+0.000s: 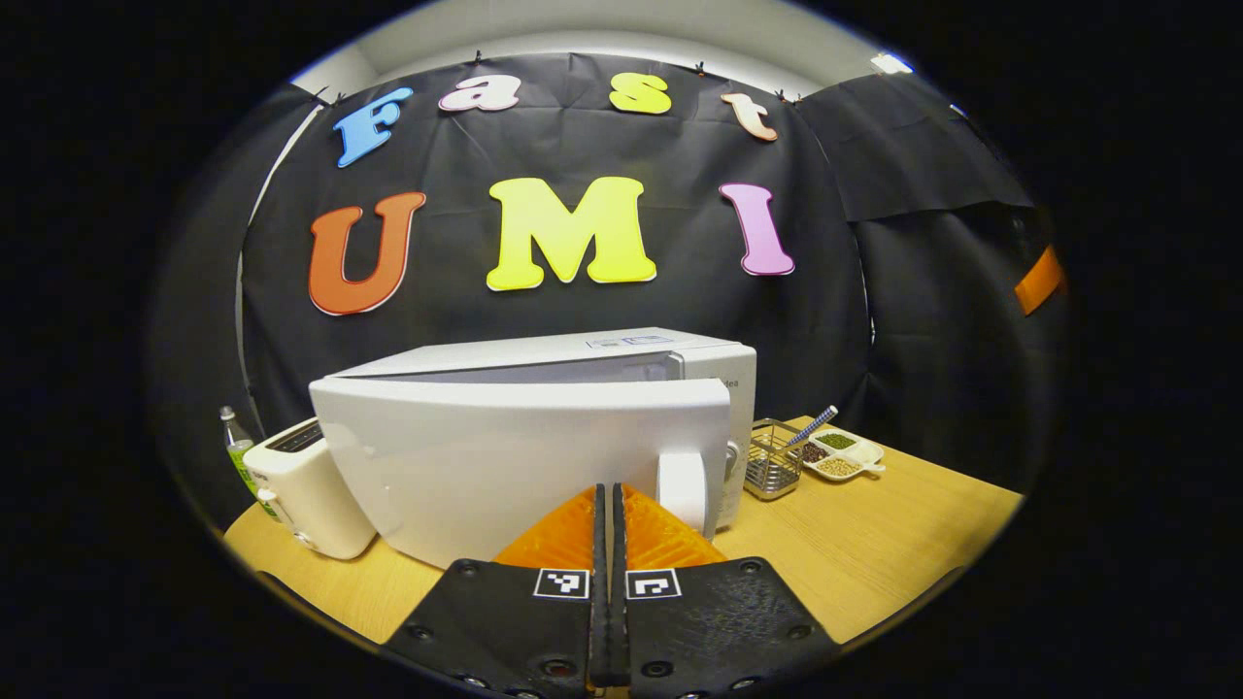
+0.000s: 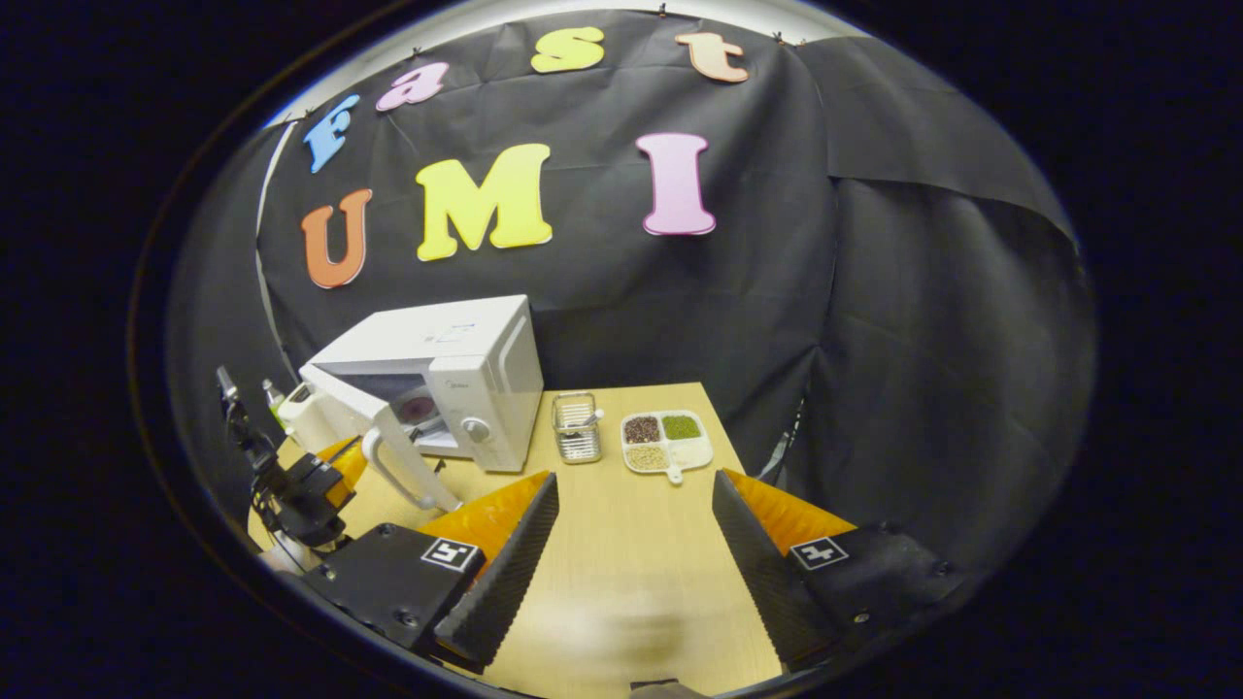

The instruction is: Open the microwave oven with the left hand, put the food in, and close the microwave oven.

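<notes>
The white microwave (image 1: 544,364) stands at the back of the wooden table, its door (image 1: 524,466) swung partly open towards me. My left gripper (image 1: 609,493) is shut with nothing between its fingers, its tips right at the door's outer face, just left of the white handle (image 1: 685,490). In the right gripper view the microwave (image 2: 486,379) shows a dark cavity behind the open door (image 2: 388,456), with the left gripper (image 2: 348,458) beside the door. A white divided dish of grains and beans (image 2: 667,440) lies ahead of my open, empty right gripper (image 2: 631,490).
A wire basket (image 2: 576,427) stands between the microwave and the dish. A white toaster (image 1: 306,485) and a bottle (image 1: 236,447) sit left of the microwave. Bare wooden table (image 2: 621,563) stretches under the right gripper.
</notes>
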Motion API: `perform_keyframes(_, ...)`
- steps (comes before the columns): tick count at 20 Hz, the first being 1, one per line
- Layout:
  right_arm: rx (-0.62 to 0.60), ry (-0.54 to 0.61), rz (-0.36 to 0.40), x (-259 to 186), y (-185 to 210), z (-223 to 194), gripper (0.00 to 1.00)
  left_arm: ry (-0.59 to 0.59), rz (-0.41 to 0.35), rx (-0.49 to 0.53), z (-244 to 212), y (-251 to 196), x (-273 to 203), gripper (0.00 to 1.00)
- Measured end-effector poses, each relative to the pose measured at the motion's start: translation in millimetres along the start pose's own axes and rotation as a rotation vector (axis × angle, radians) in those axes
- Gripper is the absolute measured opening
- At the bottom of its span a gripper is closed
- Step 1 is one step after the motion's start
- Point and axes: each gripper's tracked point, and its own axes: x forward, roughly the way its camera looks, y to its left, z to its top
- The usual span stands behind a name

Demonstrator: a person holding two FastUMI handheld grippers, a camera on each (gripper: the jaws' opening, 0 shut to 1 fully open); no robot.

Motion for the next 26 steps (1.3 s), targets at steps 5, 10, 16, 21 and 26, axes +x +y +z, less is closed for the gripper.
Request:
perform_keyframes(5, 0.012, 0.014, -0.011, 11, -3, 1, 1.0, 0.003, -0.003, -0.001, 3, -4, 55, 0.0)
perform_keyframes(10, 0.02, 0.024, -0.013, 18, -1, 2, 1.0, 0.015, 0.012, -0.007, 0, -2, 74, 0.0)
perform_keyframes(16, 0.024, 0.034, 0.014, 24, 16, 4, 1.0, 0.024, 0.007, -0.012, 1, -3, 81, 0.0)
perform_keyframes(21, 0.018, 0.005, 0.035, 25, 35, 14, 1.0, 0.071, 0.053, -0.052, -1, 8, 45, 0.0)
perform_keyframes(26, -0.06, -0.094, 0.073, 18, 73, 40, 1.0, 0.102, 0.126, -0.008, 14, 37, -38, 0.01)
